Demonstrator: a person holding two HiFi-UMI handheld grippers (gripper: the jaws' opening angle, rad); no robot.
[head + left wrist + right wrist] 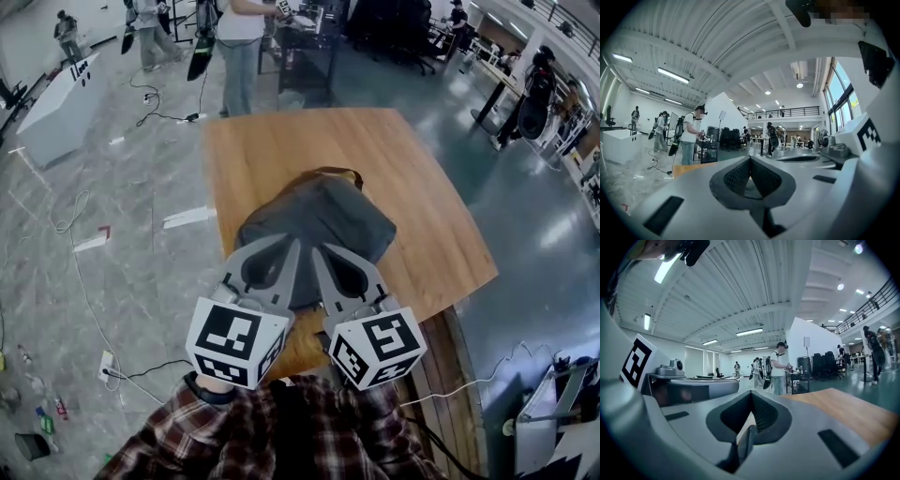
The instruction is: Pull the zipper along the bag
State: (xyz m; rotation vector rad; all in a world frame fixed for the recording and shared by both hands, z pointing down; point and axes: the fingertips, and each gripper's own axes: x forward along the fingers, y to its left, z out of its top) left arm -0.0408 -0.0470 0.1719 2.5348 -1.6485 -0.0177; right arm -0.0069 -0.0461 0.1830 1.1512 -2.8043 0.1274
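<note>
A dark grey bag (328, 214) with a brown trimmed end (339, 172) lies in the middle of the wooden table (281, 150). I cannot make out its zipper. Both grippers hover side by side over the bag's near end, tilted up and pointing away from me. The left gripper (294, 246) is shut with nothing in it, its jaws meeting at the tip (750, 158). The right gripper (319, 251) is likewise shut and empty (752, 393). Neither gripper view shows the bag; both look level across the room.
A person (239, 47) stands beyond the table's far edge beside a dark cart (305, 42). Cables (155, 103) trail over the floor at left, near a white cabinet (56, 103). The table's right corner (487, 272) is close to the bag.
</note>
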